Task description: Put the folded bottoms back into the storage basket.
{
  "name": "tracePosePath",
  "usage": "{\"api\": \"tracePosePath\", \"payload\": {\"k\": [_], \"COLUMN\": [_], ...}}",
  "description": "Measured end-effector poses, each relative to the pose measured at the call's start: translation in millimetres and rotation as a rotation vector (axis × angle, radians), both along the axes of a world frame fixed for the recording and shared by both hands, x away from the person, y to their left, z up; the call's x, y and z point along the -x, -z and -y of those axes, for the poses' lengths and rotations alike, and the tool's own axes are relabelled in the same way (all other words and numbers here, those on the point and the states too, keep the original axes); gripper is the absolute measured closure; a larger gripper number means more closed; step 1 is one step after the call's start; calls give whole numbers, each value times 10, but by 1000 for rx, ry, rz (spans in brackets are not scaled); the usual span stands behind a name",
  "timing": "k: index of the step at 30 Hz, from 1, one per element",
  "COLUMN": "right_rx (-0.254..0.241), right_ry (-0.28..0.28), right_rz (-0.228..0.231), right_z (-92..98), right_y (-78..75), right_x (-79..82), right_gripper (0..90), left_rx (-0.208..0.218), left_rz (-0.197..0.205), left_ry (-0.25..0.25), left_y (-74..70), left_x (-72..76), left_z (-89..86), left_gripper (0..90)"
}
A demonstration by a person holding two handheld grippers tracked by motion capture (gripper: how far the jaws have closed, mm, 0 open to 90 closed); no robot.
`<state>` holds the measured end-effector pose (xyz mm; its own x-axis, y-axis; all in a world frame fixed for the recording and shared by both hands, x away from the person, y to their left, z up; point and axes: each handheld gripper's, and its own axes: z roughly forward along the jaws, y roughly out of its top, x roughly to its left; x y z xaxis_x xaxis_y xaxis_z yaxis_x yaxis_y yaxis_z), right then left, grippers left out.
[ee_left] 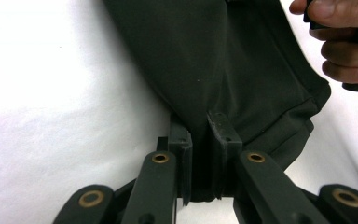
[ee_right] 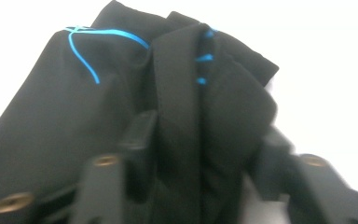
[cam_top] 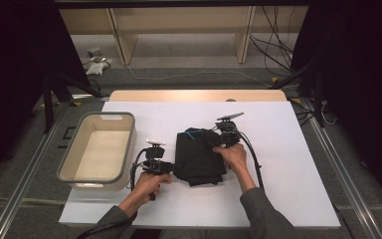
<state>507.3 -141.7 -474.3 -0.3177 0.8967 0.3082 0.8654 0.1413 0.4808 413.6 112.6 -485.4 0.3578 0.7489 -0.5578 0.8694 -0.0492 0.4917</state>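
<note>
The black garment [cam_top: 199, 155] lies folded near the middle of the white table [cam_top: 288, 164], with thin blue cords [cam_top: 193, 133] showing at its twelve o'clock end. The left gripper [cam_top: 171, 166] sits at the garment's nine o'clock edge, held by the person's left hand [cam_top: 149, 183], and its jaws are clenched on a fold of the dark cloth; in the left gripper view the fabric [ee_left: 223, 70] runs up from between the two pads. The right gripper [cam_top: 218, 139] is at the garment's one o'clock corner, with the right hand [cam_top: 234, 155] resting on the cloth just behind it. In the right gripper view a thick bunched fold [ee_right: 186, 116] stands between its jaws, which close in on it from both sides; the picture is blurred, so I cannot tell how firmly they press. A grey-rimmed bin [cam_top: 82, 169] stands at nine o'clock of the garment, just beyond the left gripper.
</note>
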Motion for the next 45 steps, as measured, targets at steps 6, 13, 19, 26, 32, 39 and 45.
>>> {"api": "tracePosePath", "payload": {"k": [6, 13, 19, 26, 32, 39, 45], "right_rx": [-80, -195, -245, -239, -129, -29, -14], "right_ry": [-19, -8, -10, -20, -26, -31, -69], "right_rz": [-32, 11, 45, 65, 29, -17, -57], "right_z": [32, 109, 129, 121, -5, -88, -212], "right_y": [35, -53, -157, -217, -68, 1, -20], "right_x": [-4, 20, 45, 66, 53, 25, 55], "right_gripper": [719, 773, 777, 775, 733, 489, 432], "left_rx": [2, 18, 50, 53, 29, -6, -31], "left_rz": [2, 36, 56, 68, 49, 42, 33], "left_ry": [11, 15, 6, 15, 11, 6, -4], "left_y": [-18, -147, -252, -317, -259, -213, -176], "left_x": [3, 12, 4, 3, -14, -21, -32], "left_z": [-1, -24, -111, -137, -158, -178, -210], "left_gripper": [818, 828, 829, 828, 826, 813, 804]}}
